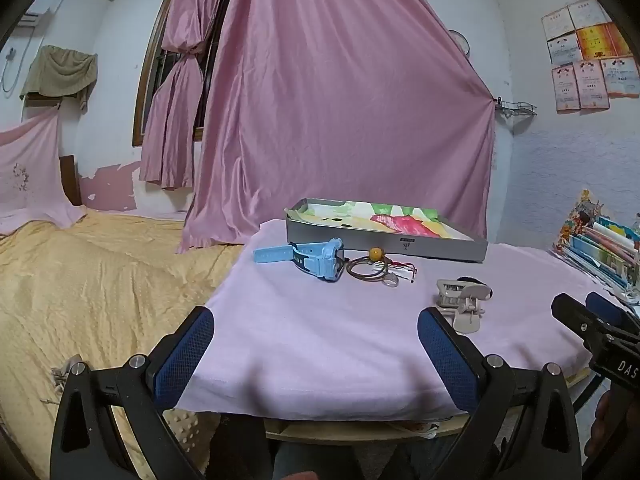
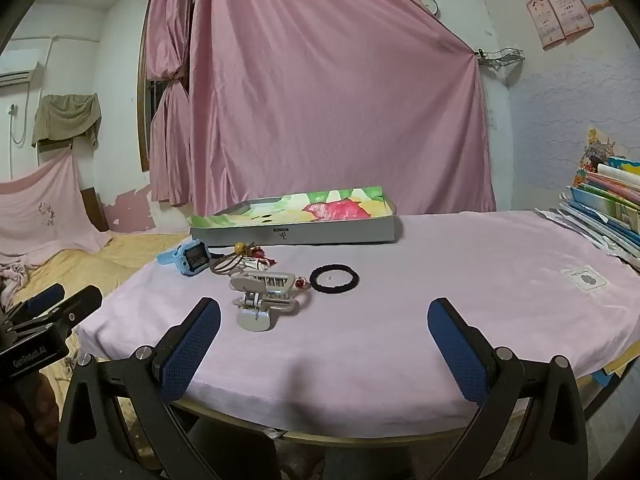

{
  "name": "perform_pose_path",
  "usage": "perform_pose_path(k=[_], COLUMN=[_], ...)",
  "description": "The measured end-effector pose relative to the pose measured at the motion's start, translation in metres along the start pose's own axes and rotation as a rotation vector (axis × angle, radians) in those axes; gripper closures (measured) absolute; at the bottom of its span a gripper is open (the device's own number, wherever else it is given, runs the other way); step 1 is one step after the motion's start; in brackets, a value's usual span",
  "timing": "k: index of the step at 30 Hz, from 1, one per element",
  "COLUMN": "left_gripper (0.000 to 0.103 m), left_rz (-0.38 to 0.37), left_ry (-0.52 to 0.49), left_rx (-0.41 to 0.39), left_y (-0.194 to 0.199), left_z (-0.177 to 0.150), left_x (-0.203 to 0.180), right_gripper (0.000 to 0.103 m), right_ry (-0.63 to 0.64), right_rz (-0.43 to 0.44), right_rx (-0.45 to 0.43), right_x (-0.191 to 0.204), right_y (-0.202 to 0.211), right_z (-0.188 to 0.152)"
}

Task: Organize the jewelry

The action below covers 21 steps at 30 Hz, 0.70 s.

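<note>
While both the left gripper (image 1: 316, 354) and the right gripper (image 2: 324, 350) hover at the near edge of the pink cloth (image 2: 460, 264) with jaws spread wide and empty, the jewelry lies in a loose row in front of the grey tray (image 2: 320, 234). From left to right sit the blue watch (image 2: 192, 261), a tangle of cords with an amber bead (image 2: 239, 246), the beige hair claw (image 2: 262, 294) and the black hair tie (image 2: 334, 279). The watch looks rigid and best pinched across its case, the claw hard and slippery, so its body is safest, while the limp tie probably needs one side of its ring pinched.
</note>
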<state>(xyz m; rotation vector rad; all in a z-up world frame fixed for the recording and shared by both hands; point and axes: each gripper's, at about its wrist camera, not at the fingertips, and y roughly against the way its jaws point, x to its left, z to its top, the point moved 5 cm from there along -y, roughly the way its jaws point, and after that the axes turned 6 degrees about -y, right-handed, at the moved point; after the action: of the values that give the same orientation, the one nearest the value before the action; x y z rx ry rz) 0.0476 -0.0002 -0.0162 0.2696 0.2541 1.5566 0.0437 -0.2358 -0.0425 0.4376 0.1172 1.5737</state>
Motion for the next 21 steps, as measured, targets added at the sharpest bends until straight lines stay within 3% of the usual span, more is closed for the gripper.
perform_pose_path(k=[21], left_gripper=[0.001], left_rz=[-0.016], left_ry=[-0.005], left_rx=[-0.006], left_y=[-0.001], left_z=[-0.002], left_x=[-0.005], right_gripper=[0.001], right_ry=[-0.013], right_rz=[0.005], right_rx=[-0.001], right_x=[-0.004], right_y=[-0.003], right_z=[-0.003])
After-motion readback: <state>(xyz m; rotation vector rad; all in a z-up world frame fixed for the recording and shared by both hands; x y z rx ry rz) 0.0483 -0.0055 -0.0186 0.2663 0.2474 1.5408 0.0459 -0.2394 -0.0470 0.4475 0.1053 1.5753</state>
